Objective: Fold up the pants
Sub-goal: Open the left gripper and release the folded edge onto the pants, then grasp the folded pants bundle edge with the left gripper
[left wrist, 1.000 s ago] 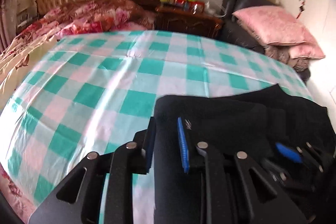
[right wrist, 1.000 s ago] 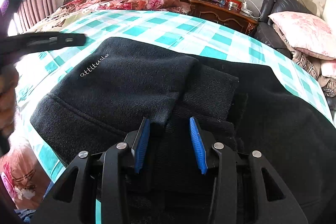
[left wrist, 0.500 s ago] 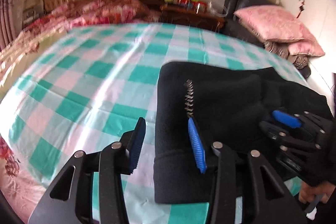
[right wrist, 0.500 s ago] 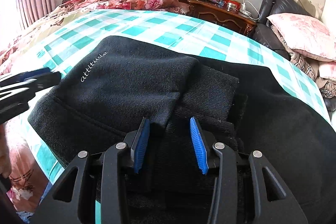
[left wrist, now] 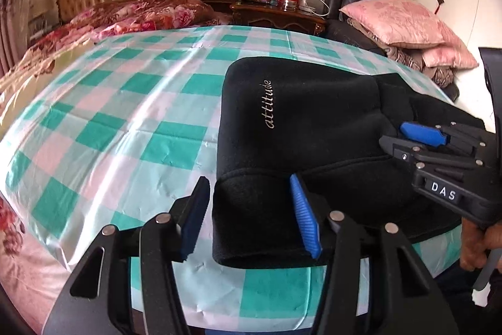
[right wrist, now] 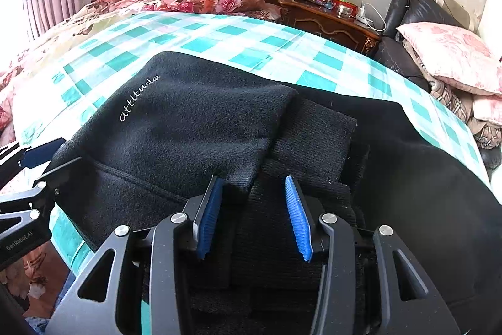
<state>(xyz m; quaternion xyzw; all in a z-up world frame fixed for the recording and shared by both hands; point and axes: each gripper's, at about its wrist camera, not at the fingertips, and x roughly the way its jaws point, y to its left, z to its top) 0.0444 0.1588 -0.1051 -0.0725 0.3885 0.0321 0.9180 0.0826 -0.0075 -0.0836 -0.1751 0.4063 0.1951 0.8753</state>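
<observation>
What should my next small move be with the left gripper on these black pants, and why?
Probably back the left gripper off the pants. Its jaws have just been opening and now stand apart, pads off the cloth, with the folded corner between them. The fold lies flat on the checked sheet, while the right gripper hovers open over the other end.
</observation>
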